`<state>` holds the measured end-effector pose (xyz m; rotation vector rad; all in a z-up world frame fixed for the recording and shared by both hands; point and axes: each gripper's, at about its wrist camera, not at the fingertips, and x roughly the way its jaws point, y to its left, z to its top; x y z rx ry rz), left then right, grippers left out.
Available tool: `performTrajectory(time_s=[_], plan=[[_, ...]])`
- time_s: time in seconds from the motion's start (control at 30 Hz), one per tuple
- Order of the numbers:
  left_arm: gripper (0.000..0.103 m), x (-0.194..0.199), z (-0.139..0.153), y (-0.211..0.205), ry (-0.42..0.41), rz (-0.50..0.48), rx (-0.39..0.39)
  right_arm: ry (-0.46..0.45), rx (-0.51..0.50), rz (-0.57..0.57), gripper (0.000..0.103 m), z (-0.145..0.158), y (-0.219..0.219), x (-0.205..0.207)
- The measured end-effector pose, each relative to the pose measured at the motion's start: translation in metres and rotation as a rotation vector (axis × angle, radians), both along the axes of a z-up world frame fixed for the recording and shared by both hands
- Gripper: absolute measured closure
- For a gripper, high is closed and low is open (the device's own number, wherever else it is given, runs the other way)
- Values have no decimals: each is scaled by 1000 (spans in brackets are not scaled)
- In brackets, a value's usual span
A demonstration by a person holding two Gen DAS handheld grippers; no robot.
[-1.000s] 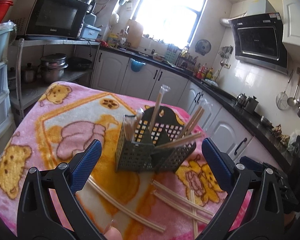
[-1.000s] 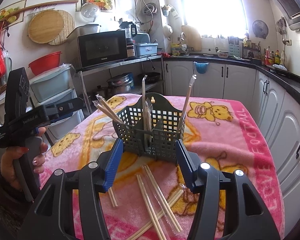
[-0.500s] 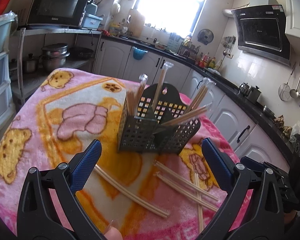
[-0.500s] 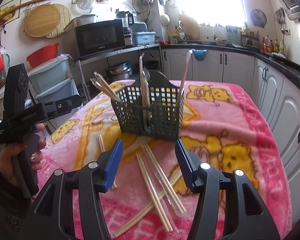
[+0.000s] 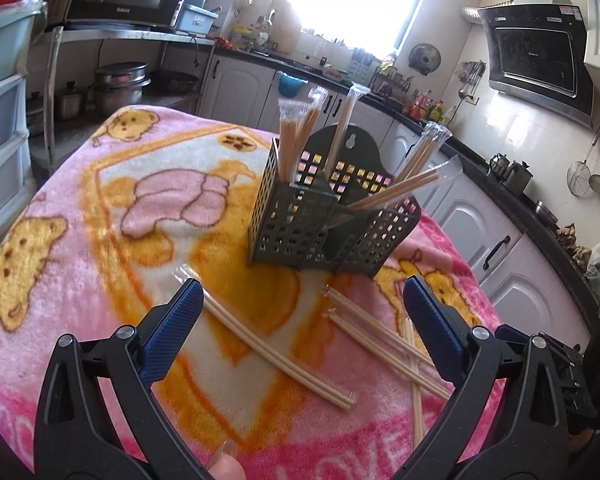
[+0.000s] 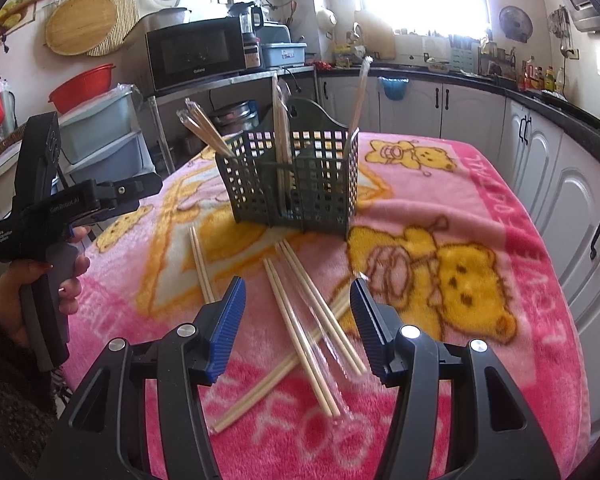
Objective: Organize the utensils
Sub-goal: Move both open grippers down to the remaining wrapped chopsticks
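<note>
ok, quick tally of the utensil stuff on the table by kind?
loose chopstick pairs lying on the blanket: 4
standing chopstick pairs in the basket: 5 (wrappers overlap, best count)
basket: 1
Total: 10

We see a pink blanket [image 6: 480, 208] patterned with yellow bears and an orange-bordered white panel. On it stands a dark grey-green caddy [image 6: 292, 176] with a square grid of holes. The chopsticks [image 6: 300, 320] lying on the blanket are pale tan, in clear wrappers. The right gripper [image 6: 298, 328] and the left gripper [image 5: 300, 334] are black, their ribbed pads [image 6: 228, 328] blue.
</note>
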<state>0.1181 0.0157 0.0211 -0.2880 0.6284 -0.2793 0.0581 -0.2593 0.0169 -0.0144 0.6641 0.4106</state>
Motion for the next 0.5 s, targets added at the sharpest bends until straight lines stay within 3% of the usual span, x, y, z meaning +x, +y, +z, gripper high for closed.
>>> performTrajectory(time_s=[0.5], plan=[[11, -5, -40, -14, 128, -59, 7, 76, -22, -20, 51, -27, -13, -17]])
